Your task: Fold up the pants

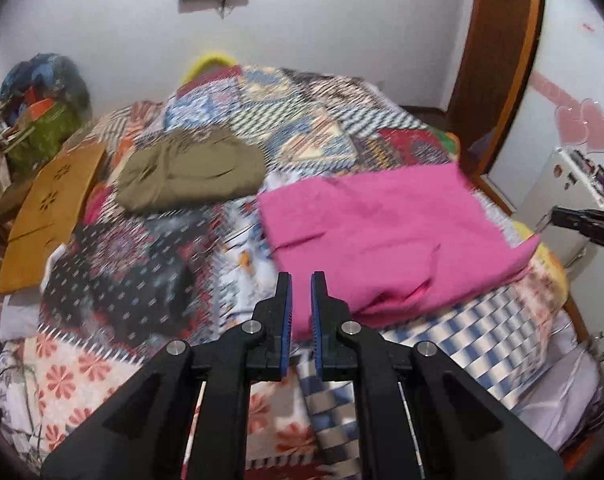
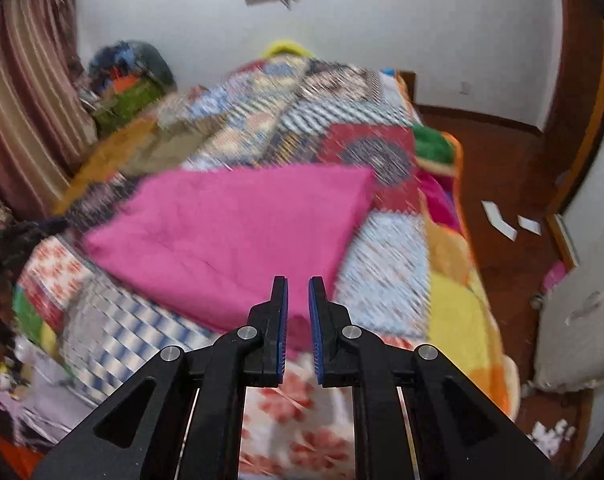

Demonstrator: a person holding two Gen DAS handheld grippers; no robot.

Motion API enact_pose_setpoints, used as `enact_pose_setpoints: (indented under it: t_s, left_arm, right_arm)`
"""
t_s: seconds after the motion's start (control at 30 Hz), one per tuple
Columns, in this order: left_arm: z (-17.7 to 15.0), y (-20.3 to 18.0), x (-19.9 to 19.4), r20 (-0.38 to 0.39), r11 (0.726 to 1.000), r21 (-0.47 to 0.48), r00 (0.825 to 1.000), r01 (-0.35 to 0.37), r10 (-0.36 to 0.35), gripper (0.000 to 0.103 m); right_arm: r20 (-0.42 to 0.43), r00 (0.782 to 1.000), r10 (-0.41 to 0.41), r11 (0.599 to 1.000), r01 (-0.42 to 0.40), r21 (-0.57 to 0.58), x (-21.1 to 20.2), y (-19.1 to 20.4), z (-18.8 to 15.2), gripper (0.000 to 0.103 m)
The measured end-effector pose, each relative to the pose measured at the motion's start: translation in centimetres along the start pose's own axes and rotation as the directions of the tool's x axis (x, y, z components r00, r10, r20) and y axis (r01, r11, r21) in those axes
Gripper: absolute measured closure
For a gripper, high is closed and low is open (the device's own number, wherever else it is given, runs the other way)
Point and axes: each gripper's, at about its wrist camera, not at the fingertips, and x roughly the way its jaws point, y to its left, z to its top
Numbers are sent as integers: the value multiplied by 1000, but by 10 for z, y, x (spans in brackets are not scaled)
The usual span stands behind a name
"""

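Folded pink pants (image 1: 385,236) lie on the patchwork quilt (image 1: 150,272); they also show in the right wrist view (image 2: 230,236). My left gripper (image 1: 300,280) hovers above the bed at the pants' near left edge, jaws slightly apart with nothing between them. My right gripper (image 2: 298,284) hovers over the pants' near edge, jaws slightly apart and empty. Its tip also shows at the right edge of the left wrist view (image 1: 557,216). Both views are motion-blurred.
Folded olive pants (image 1: 190,172) lie farther back on the quilt. An orange-brown board (image 1: 50,216) lies at the bed's left side, with a pile of bags (image 1: 46,120) behind it. A striped curtain (image 2: 26,92) hangs at left. Wooden floor (image 2: 501,216) is right of the bed.
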Motion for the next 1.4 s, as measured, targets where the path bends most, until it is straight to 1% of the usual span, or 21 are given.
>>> enact_pose_setpoints:
  t_s: [0.03,0.1,0.17,0.23,0.33,0.4,0.47,0.5,0.53,0.6,0.63,0.7,0.73,0.77,0.87,0.93,1.0,1.03,1.2,1.3,1.4]
  left_arm:
    - [3,-4,2,0,1000,4,1000,17,-17,90]
    - [7,-16,11,-6,999,19,999,35,-35,89]
    - [6,-28,26,-37,998,34,998,49,-48,89]
    - [-1,-35,43,-83,998,39,995,51,-48,89]
    - [-16,-35,60,-142,998,35,989,47,-42,89]
    - [-25,-31,62,-152,998,36,987,49,-43,89]
    - [-29,-28,58,-142,998,45,989,50,-43,88]
    - [-30,-26,56,-142,998,49,989,50,-42,85]
    - [-30,-25,54,-139,998,53,990,38,-31,73]
    - [-28,-18,48,-127,999,53,992,3,3,62]
    - [-26,-16,45,-123,999,48,992,4,2,61]
    - [-18,-8,39,-108,999,41,994,-5,9,61]
    - [-11,-5,37,-92,998,53,995,-37,42,60]
    - [-4,-1,37,-82,997,60,995,-55,59,60]
    - [20,10,40,-49,995,54,995,-89,91,55]
    - [37,18,49,-33,994,42,994,-102,103,55]
    - [49,25,60,-27,992,35,992,-118,119,55]
    - [56,29,69,-30,992,26,992,-122,123,55]
    - [79,52,123,-89,994,-57,992,-95,90,55]
    - [81,58,151,-126,994,-73,989,-84,75,55]
    - [77,64,177,-166,993,-103,986,-51,33,55]
  right_arm:
    - [3,1000,24,1000,-24,-10,5,8,4,87]
    - [-7,999,43,998,-43,-44,19,24,7,80]
    - [-60,996,62,995,-66,-68,43,35,3,79]
    - [-121,990,77,995,-84,-54,60,35,-6,79]
    - [-187,980,64,997,-73,-37,71,24,-28,79]
    - [-202,979,42,999,-47,-21,68,8,-41,79]
    - [-213,976,36,999,-33,17,62,-8,-46,79]
    - [-219,975,23,999,-15,38,59,-19,-49,79]
    - [-222,975,-1,998,13,55,55,-30,-50,79]
    - [-230,971,-57,995,76,71,50,-48,-51,79]
    - [-230,971,-73,993,92,76,47,-53,-52,79]
    - [-215,973,-88,990,109,92,41,-64,-45,79]
    - [-203,975,-93,989,115,97,38,-67,-39,79]
    - [-183,978,-100,988,120,100,35,-70,-32,79]
    - [-127,986,-106,989,118,92,34,-71,-8,79]
    - [-96,990,-106,990,114,86,37,-71,7,75]
    - [-63,992,-107,990,112,84,46,-72,23,63]
    - [-51,993,-109,990,113,82,52,-73,30,61]
    - [-63,993,-96,990,102,96,90,-81,54,61]
    - [-98,991,-88,987,100,128,118,-96,65,61]
    - [-136,989,-66,982,88,165,140,-108,67,61]
